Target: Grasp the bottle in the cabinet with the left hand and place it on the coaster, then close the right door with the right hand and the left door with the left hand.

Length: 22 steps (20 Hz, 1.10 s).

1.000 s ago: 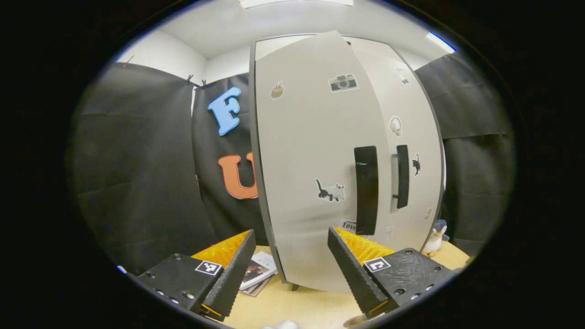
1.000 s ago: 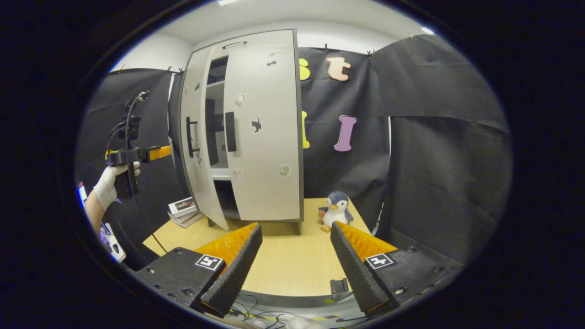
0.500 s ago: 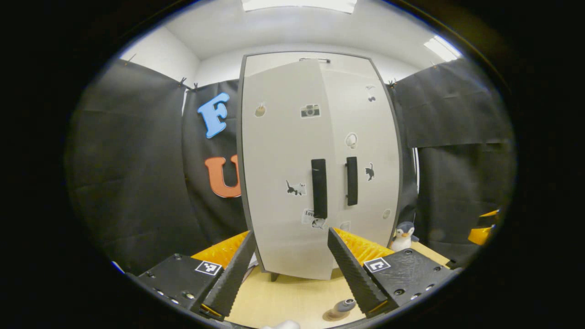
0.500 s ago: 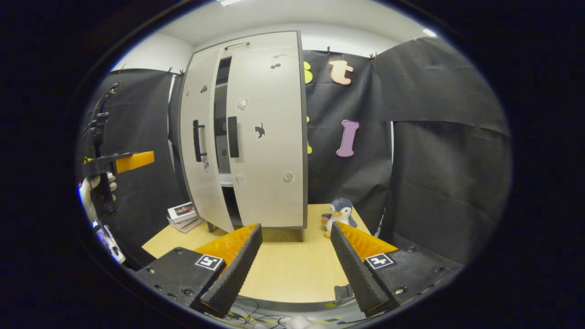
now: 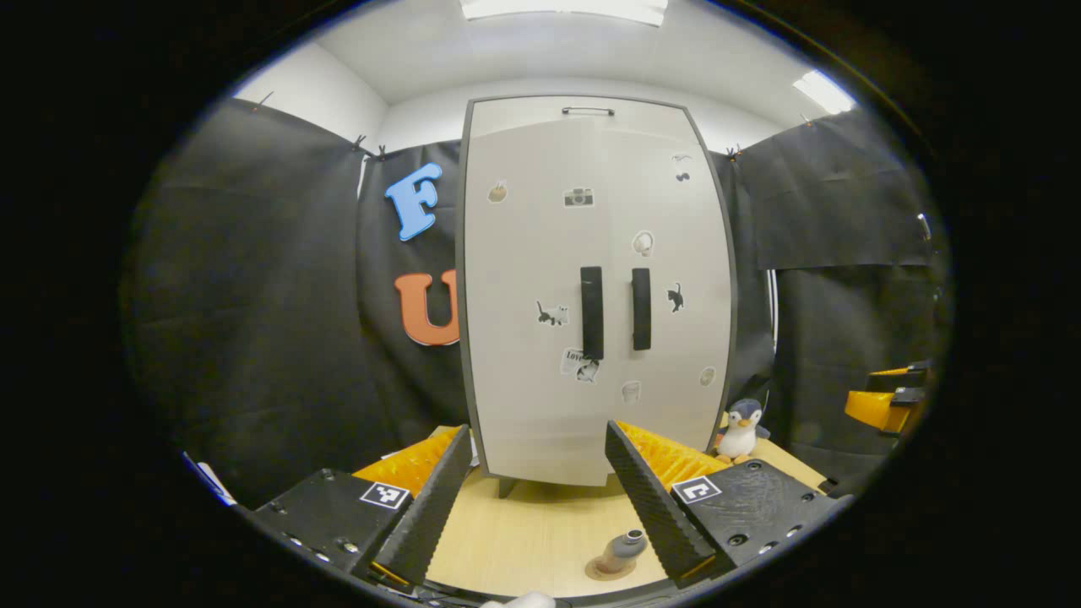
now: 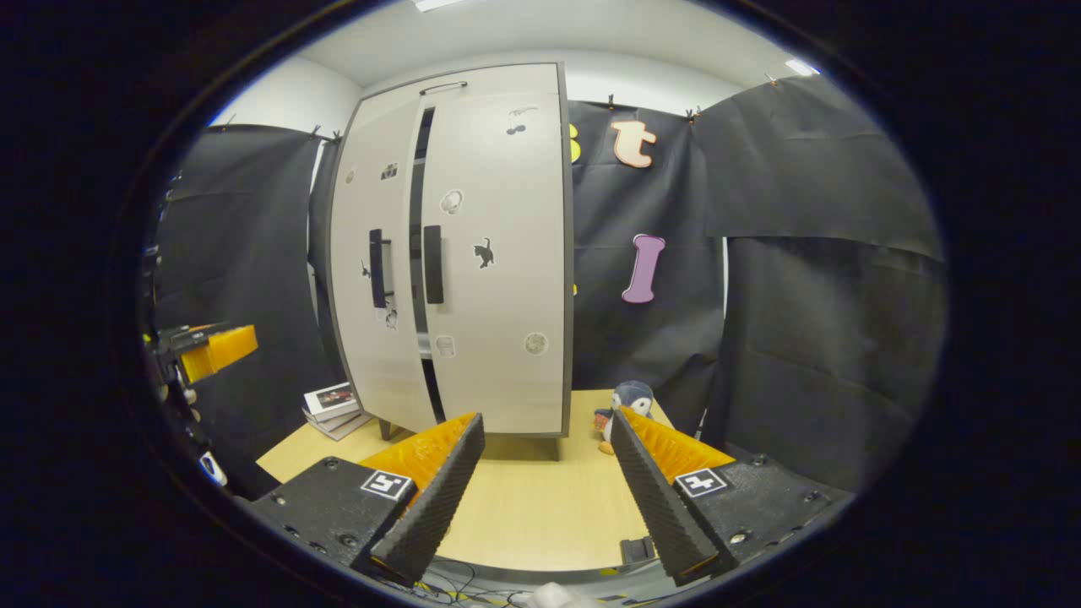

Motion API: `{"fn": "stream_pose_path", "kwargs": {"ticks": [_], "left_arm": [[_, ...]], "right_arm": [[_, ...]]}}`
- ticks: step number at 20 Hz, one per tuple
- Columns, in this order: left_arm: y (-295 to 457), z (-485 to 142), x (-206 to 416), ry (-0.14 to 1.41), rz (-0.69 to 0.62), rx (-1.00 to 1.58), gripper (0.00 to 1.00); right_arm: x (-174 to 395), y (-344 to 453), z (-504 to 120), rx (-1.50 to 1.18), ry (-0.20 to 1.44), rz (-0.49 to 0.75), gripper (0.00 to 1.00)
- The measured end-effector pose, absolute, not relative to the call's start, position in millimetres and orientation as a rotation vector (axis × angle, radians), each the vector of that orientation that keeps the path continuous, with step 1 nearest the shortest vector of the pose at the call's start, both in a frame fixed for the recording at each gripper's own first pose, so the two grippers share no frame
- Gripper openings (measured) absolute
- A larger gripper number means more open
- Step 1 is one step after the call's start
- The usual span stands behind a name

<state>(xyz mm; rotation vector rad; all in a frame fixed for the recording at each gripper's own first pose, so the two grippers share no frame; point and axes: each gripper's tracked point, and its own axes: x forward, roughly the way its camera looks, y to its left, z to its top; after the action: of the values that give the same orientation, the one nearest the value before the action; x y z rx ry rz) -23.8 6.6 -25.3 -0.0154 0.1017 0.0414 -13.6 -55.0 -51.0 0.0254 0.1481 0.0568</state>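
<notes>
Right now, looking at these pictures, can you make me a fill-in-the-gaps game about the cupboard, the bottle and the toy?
1. The bottle stands on the ____ on the table.
2. The toy beside the cupboard is a ____.
3. Each cupboard door has one black ____.
4. The left gripper and the right gripper are both ____.

Missing words: coaster; penguin; handle; open

Bottle [image 5: 623, 547] upright on coaster [image 5: 605, 572], left door [image 6: 372, 270] slightly ajar, right door [image 6: 498, 253] shut
</notes>
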Motion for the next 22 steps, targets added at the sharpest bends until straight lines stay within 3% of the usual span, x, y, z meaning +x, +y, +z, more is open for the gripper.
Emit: {"fn": "stream_pose_path", "kwargs": {"ticks": [22], "left_arm": [[7.9,-20.3,-21.9,0.059,-0.013,-0.014,0.97]], "right_arm": [[-19.0,-28.1,-36.1,0.018,0.095,0.027,0.97]]}}
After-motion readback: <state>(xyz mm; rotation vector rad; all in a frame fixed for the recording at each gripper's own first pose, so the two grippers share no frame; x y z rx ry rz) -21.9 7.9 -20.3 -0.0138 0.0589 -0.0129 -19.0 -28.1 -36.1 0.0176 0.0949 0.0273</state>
